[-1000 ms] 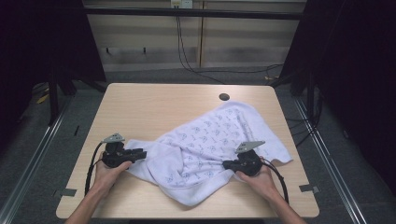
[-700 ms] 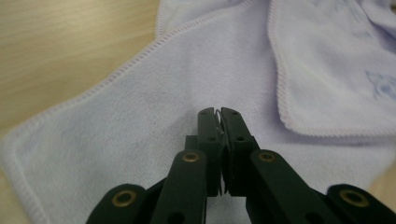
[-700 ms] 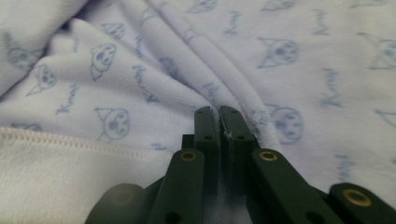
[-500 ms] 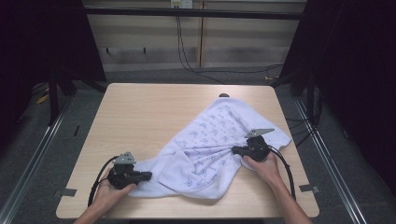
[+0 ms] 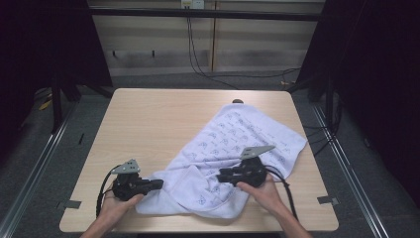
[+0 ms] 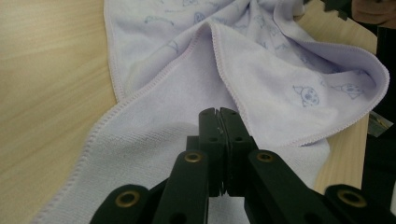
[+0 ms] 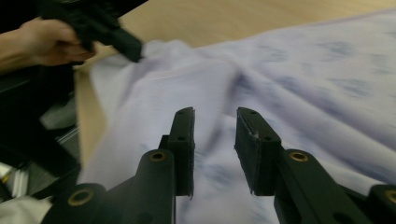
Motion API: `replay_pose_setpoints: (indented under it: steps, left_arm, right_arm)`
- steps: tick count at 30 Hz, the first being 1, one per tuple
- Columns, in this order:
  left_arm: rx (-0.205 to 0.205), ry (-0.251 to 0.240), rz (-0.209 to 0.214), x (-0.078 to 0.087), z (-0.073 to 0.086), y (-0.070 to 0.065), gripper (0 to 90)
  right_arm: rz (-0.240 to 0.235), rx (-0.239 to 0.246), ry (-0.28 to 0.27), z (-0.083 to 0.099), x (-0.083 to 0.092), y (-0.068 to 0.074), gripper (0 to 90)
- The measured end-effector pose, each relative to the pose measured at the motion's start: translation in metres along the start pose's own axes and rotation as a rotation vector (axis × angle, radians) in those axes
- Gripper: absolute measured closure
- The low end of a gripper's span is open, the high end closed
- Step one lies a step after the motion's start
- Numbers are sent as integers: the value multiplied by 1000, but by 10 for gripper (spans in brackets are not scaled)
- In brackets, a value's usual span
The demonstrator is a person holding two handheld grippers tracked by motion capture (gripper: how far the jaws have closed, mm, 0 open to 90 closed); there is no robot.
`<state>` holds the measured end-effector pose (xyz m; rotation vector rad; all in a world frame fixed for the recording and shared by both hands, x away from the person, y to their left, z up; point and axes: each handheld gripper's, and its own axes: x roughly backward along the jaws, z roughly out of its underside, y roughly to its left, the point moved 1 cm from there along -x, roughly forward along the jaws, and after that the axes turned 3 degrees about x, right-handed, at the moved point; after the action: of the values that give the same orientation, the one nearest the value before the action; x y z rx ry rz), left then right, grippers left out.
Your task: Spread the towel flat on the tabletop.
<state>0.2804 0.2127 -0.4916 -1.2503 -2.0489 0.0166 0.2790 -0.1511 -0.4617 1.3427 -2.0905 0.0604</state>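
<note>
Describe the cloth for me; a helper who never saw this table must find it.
On the pale wooden table, look at the near right half. The towel lies there rumpled: pale lilac with small blue printed figures and a stitched hem, the table's one soft thing.

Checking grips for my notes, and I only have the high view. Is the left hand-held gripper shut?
Observer: Yes. In the left gripper view the left hand-held gripper has its jaws together, low over the towel. I cannot tell whether cloth is pinched.
Operator: And the right one?
Observer: The right hand-held gripper has just been opening. Its jaws stand apart above the towel, with nothing between them.
</note>
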Motion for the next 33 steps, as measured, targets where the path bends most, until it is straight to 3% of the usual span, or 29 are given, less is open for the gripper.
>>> replay_pose_setpoints:
  steps: [2, 3, 5, 6, 8, 9, 10, 11, 13, 14, 16, 19, 20, 22, 25, 27, 28, 29, 33]
  left_arm:
    - [-6, -5, -14, 1, 1, 0, 850]
    - [5, -45, -11, 6, 1, 1, 816]
    - [13, -64, -28, 8, 0, 4, 813]
    - [28, -48, -45, 7, 0, 10, 821]
    - [33, -20, -53, 4, 1, 15, 830]
    - [55, 32, -83, -2, 4, 21, 845]
    - [55, 32, -83, -2, 4, 21, 850]
    - [54, 66, -96, -5, 8, 26, 853]
    - [58, 66, -91, -3, 8, 27, 853]
    - [34, 68, -136, -1, 9, 26, 853]
    - [36, 66, -139, 1, 10, 27, 853]
    - [41, 69, -140, 3, 11, 29, 849]
    - [42, 69, -145, 3, 11, 28, 845]
    - [42, 71, -146, 3, 11, 28, 844]
    - [40, 73, -147, 3, 11, 28, 842]
    - [36, 76, -145, 3, 11, 28, 842]
    - [40, 72, -142, 3, 11, 28, 842]
    - [40, 72, -142, 3, 11, 28, 842]
    - [40, 68, -147, 3, 12, 28, 842]
  right_arm:
    - [-28, 18, 18, -3, -10, 8, 695]
    - [-72, 59, 60, -11, -33, 24, 700]
    - [-88, 67, 70, -14, -41, 28, 700]
    - [-112, 89, 95, -21, -63, 37, 681]
    - [-120, 97, 107, -23, -71, 39, 679]
    - [-150, 118, 142, -26, -91, 45, 670]
    - [-150, 118, 142, -26, -91, 45, 670]
    - [-190, 123, 182, -24, -106, 49, 689]
    - [-197, 133, 193, -22, -111, 50, 691]
    - [-208, 146, 212, -16, -122, 52, 654]
    - [-168, 165, 224, -10, -128, 55, 625]
    - [-152, 182, 199, -8, -128, 58, 619]
    - [-113, 213, 195, -6, -127, 62, 699]
    - [-102, 217, 193, -5, -126, 62, 743]
    - [-109, 178, 183, -4, -121, 59, 844]
    - [-117, 162, 173, -4, -120, 58, 844]
    - [-145, 127, 151, -5, -111, 53, 844]
    - [-145, 127, 151, -5, -111, 53, 844]
    - [-103, 72, 93, -4, -80, 40, 870]
